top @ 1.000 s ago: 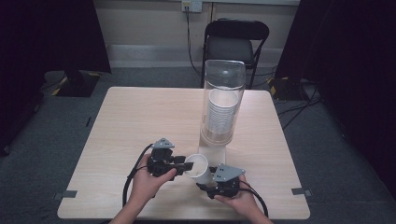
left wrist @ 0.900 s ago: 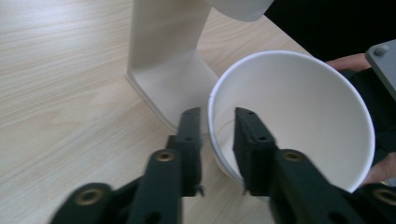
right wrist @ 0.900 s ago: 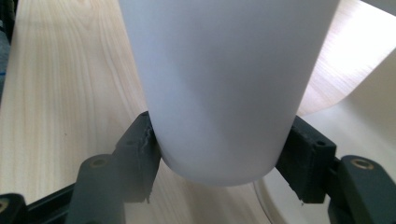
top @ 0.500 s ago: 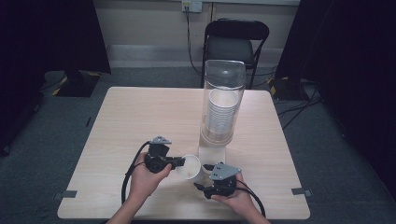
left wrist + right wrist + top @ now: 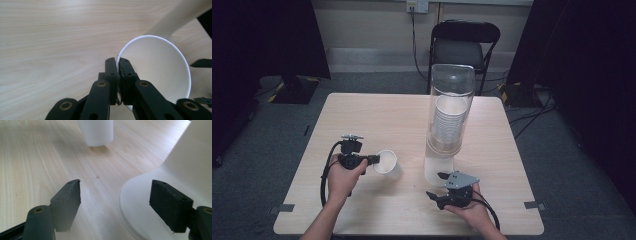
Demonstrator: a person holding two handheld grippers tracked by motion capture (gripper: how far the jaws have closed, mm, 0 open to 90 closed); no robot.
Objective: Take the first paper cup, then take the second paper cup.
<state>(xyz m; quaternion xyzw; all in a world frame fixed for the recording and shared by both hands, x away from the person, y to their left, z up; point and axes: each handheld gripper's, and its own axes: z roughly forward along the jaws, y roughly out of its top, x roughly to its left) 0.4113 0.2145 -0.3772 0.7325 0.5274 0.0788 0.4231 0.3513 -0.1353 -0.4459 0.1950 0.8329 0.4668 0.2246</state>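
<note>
High view: one paper cup (image 5: 386,162) is out of the cup dispenser (image 5: 447,125) and held by the left gripper (image 5: 373,159), lying on its side w/ mouth toward the left, left of the dispenser's base and apart from it; the stack of cups (image 5: 449,120) remaining in the clear tube is tall, so I judge one cup drawn and its setting-down still to do; right gripper (image 5: 436,194) sits near the desk's near edge, just in front of the dispenser base, holding nothing; the desk (image 5: 377,115) is bare to the far left and far side, so ample room there; least room between the two hands and at the near edge.

Left gripper view: fingers (image 5: 111,72) fully closed, pinching the cup's thin rim (image 5: 118,58) between the pads; cup mouth open to the right; dispenser column rises at upper right; bare desk to the left.

Right gripper view: fingers (image 5: 66,200) part-open, having just been widening, nothing between them; the white dispenser foot (image 5: 140,202) lies close at right, the right-hand finger over it; the cup stands off at the far end.
</note>
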